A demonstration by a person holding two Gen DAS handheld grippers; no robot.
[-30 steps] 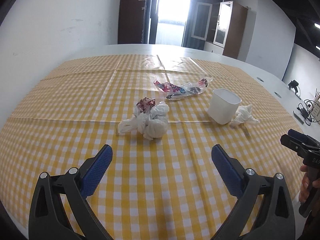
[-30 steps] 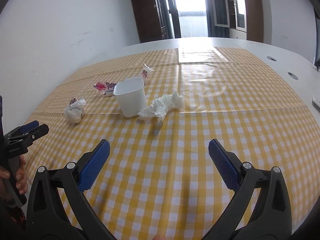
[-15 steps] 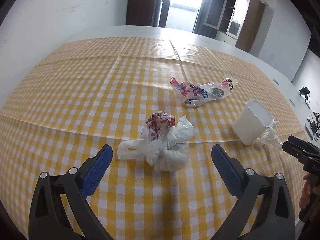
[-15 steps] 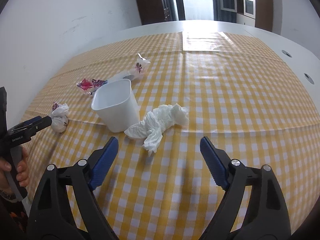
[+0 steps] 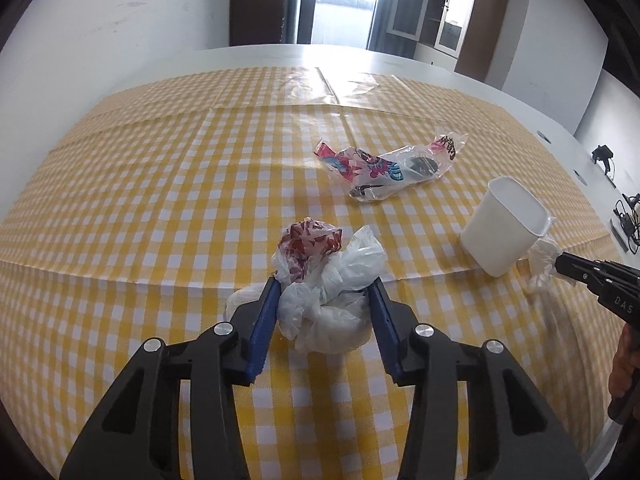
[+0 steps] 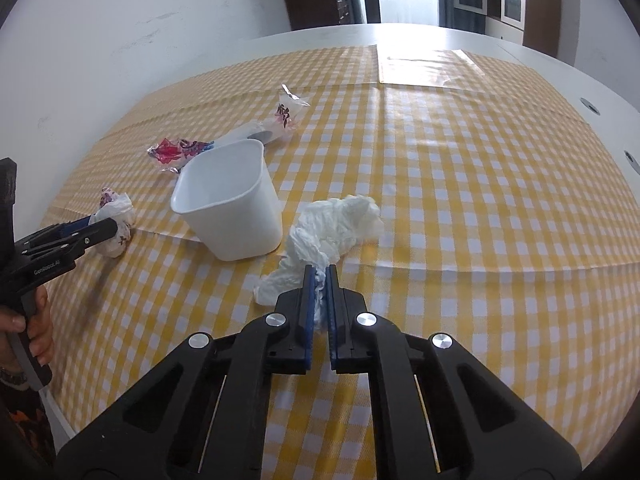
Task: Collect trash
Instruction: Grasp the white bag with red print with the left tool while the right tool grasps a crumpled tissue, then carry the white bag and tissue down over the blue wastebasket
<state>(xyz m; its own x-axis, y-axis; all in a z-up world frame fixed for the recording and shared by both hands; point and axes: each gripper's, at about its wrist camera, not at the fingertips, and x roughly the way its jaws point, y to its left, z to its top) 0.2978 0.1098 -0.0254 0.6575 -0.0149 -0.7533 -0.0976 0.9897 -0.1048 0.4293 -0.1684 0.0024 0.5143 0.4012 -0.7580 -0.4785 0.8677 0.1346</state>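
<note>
Crumpled tissue (image 6: pixel 336 224) pinched in right tongs (image 6: pixel 319 272); plastic wad (image 5: pixel 324 292) between closing left tongs (image 5: pixel 324 286).

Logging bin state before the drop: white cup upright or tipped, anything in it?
Upright and empty. The white cup stands on its base on the checked tablecloth, mouth up; its inside shows only bare white walls.

Bright daylight from far doorway (image 5: pixel 344 0); glare on tablecloth (image 5: pixel 328 84); fisheye-warped, dark corners.
</note>
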